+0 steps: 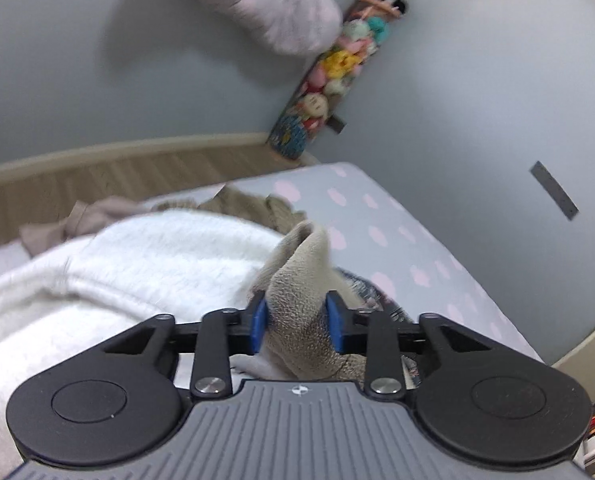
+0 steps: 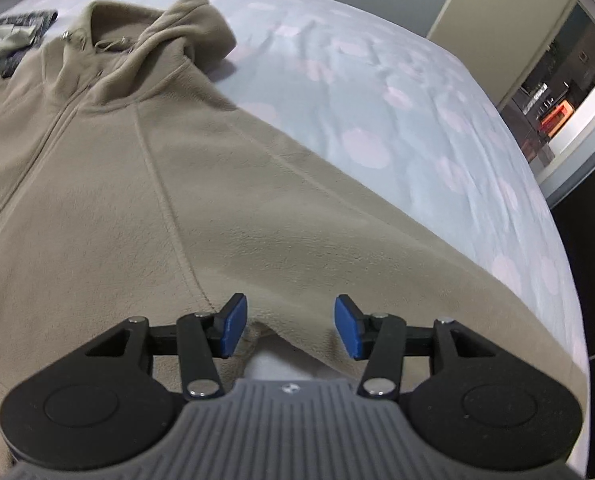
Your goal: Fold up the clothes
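On the bed (image 2: 397, 92), where the beige fleece jacket (image 2: 145, 184) is lying spread, the left gripper (image 1: 297, 320) is pinching a fold of it while the right gripper (image 2: 289, 324) is hovering open over the hem, so uneven pulling may wrinkle it.

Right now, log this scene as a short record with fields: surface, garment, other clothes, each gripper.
surface: bed sheet, pale blue with pink spots
garment: beige fleece jacket, zip front up, spread flat
other clothes: white fluffy garment beside it
left gripper: closed on a bunched fold of the fleece
right gripper: open above the jacket's edge, pads off the cloth
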The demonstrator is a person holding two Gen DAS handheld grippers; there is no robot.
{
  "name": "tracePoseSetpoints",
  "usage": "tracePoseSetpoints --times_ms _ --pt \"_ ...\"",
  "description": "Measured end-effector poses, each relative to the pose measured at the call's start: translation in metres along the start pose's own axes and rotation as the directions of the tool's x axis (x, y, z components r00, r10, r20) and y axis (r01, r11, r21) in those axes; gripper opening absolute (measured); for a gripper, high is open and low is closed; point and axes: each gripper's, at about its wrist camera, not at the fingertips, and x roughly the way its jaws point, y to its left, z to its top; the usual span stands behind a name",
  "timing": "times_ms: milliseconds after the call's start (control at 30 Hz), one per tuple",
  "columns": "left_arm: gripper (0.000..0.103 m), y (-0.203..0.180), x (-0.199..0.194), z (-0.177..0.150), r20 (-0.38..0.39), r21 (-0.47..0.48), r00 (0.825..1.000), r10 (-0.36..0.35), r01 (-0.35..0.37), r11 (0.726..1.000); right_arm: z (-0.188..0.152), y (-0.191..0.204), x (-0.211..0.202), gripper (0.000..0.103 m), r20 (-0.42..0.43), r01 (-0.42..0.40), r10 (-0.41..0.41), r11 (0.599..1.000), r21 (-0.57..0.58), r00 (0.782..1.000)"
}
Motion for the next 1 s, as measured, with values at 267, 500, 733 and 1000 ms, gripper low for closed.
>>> tracePoseSetpoints --times_ms 267,500,733,1000 --pt "0.017 -0.067 -0.099 0.034 0.088 0.216 0.991 -0.102 0.081 0.973 -0.005 -0.006 -0.015 0.052 0.050 -0.025 0.023 0.999 0.034 0.998" --pt "0.017 -0.053 -0.123 0.032 0.078 0.338 0.994 0.081 -0.103 0.936 -0.019 -0.017 -0.028 0.052 0.090 -0.060 0.052 0.994 0.089 0.995" --pt "0.024 -0.043 -0.083 0.016 0.054 0.310 0.956 0.289 -0.292 0.905 -0.012 -0.032 -0.035 0.052 0.095 -0.103 0.090 0.984 0.142 0.991" --pt "0.062 -0.117 -0.104 0.012 0.136 0.418 0.980 0.144 -0.189 0.889 0.041 -0.044 -0.040 0.052 0.143 -0.159 0.141 0.980 0.118 0.980"
